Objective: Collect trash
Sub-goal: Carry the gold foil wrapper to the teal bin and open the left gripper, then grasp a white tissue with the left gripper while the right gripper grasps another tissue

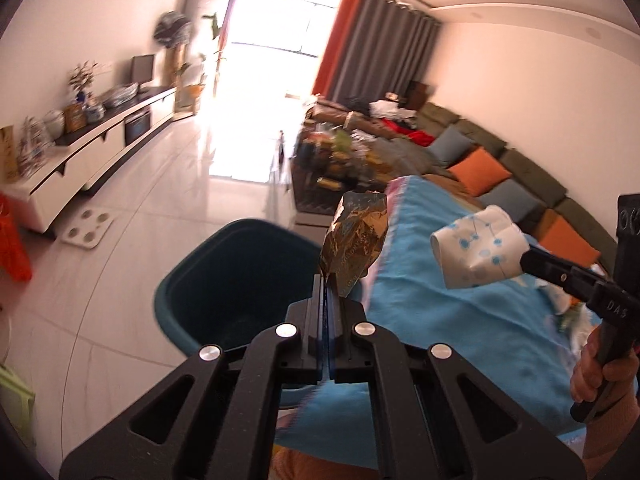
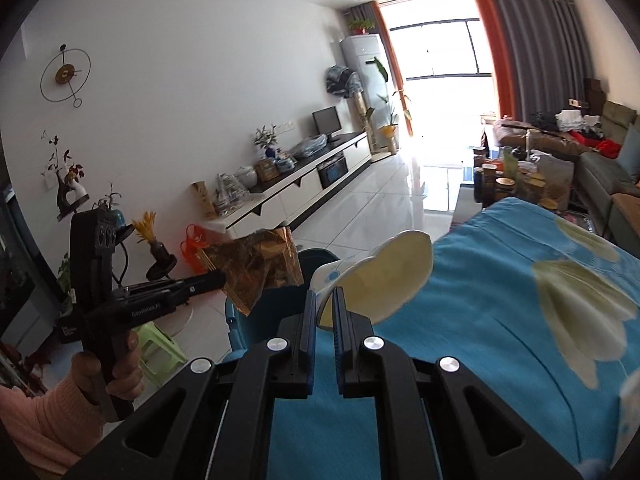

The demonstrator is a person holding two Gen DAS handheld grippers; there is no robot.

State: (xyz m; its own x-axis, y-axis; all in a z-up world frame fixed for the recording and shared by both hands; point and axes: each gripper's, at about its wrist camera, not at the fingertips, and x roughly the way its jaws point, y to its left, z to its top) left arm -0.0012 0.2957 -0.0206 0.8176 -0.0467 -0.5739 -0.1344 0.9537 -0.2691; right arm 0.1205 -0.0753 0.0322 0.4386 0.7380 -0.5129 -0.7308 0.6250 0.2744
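Crumpled gold foil wrapper [image 1: 356,236] pinched at its lower edge in the left gripper [image 1: 327,280], jaws clenched tight on it, held up in the air above the near rim of the teal bin [image 1: 224,280]. Squashed paper cup [image 1: 476,252], white with blue dots and pale yellow inside, clamped at its rim in the right gripper [image 2: 325,300], jaws almost together on the cup wall, raised over the edge of the blue cloth [image 1: 460,320]. Both pieces clear of any surface, the wrapper nearer the bin, the cup just beside it toward the cloth.

Below and to the right, a bright blue cloth printed with pale yellow tulip shapes, spread over a raised surface whose edge meets the bin. More crumpled scraps [image 1: 568,308] lying on the cloth close to the right hand [image 1: 600,372]. Left hand [image 2: 116,364] in a pink sleeve gripping its handle.

Farther out, glossy white tiled floor [image 1: 168,208] with a white bathroom scale [image 1: 87,227] on it. Long white and black low cabinet [image 2: 296,188] along the wall, crowded with jars, plants and a small monitor. Round wall clock [image 2: 66,74] above. Bright window [image 2: 440,80] flanked by orange and grey curtains. Green sofa [image 1: 520,168] with orange and blue cushions, cluttered coffee table [image 1: 340,160] in front.
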